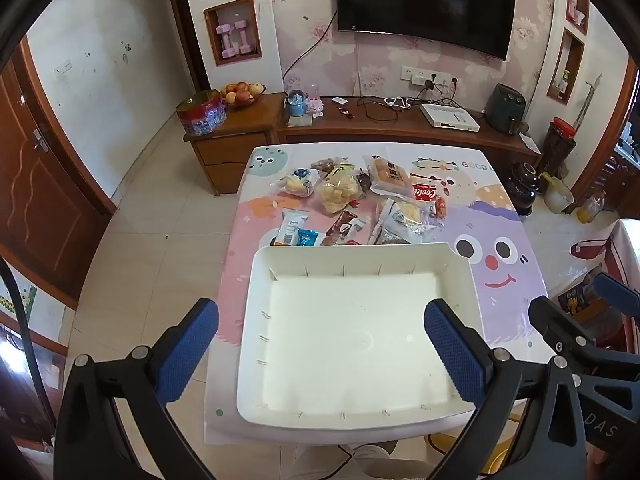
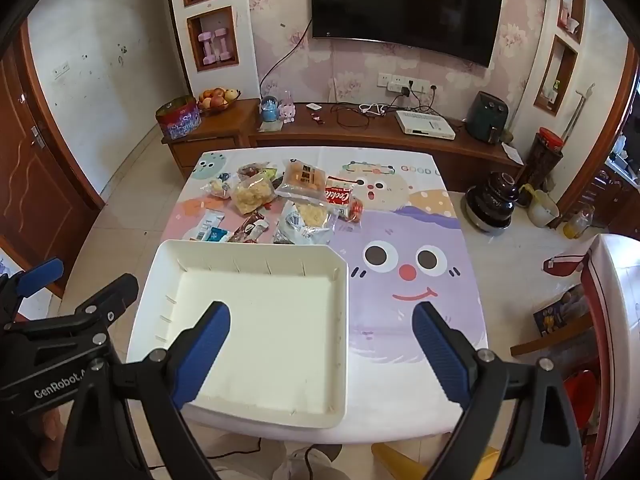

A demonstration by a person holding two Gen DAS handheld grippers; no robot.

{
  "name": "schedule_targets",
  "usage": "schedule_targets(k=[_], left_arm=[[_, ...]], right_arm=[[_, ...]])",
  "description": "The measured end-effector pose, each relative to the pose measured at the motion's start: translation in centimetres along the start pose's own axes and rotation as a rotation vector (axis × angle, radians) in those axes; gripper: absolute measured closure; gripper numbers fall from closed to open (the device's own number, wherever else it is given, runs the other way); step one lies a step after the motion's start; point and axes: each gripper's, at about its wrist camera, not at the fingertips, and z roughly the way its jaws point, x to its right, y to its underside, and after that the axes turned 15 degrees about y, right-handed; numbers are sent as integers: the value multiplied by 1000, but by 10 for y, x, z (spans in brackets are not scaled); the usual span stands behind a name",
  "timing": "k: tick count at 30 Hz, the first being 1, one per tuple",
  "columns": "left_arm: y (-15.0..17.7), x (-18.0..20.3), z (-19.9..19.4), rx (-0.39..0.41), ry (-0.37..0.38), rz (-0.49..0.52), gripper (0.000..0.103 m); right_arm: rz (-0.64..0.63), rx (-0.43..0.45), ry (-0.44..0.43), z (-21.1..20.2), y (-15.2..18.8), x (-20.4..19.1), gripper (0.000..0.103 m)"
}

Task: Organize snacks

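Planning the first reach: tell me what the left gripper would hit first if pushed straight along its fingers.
Probably the bare floor of the empty white tray: the open left gripper points down into it, with nothing between. Depth is uncertain.

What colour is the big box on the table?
The box is plain white, seen best from the left wrist view.

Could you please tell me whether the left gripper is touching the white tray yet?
Cannot tell. In the left wrist view the left gripper is open over the empty white tray, but its fingers overlap the rim and neither view shows a plain gap or contact.
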Motion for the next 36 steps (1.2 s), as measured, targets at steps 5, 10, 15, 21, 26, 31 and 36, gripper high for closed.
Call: schedule_targets(k=[5,10,15,21,26,31,36], left_arm=[[0,2,-1,-5,13,-4,1],[-1,2,0,-12,13,-13,1],[-2,2,1,-20,13,-16,1],[-3,0,4,-22,16,-18,1],[-1,-1,8,-22,15,-19,1],[-2,-2,8,-26,17,-18,1],[0,2,18,-26,12,-16,1]], right_arm=[[-8,1,14,-1,-2,-4,10],[-4,-4,11,-2,-4,-7,10],[-8,-5,12,-4,-6,-6,10],[-5,-5,15,-2,-6,-7,10],[-5,-3,17,-3,-7,-4,10],[-4,-2,14,-5,-10,-2,10],[-2,1,14,-5,-11,0,10]])
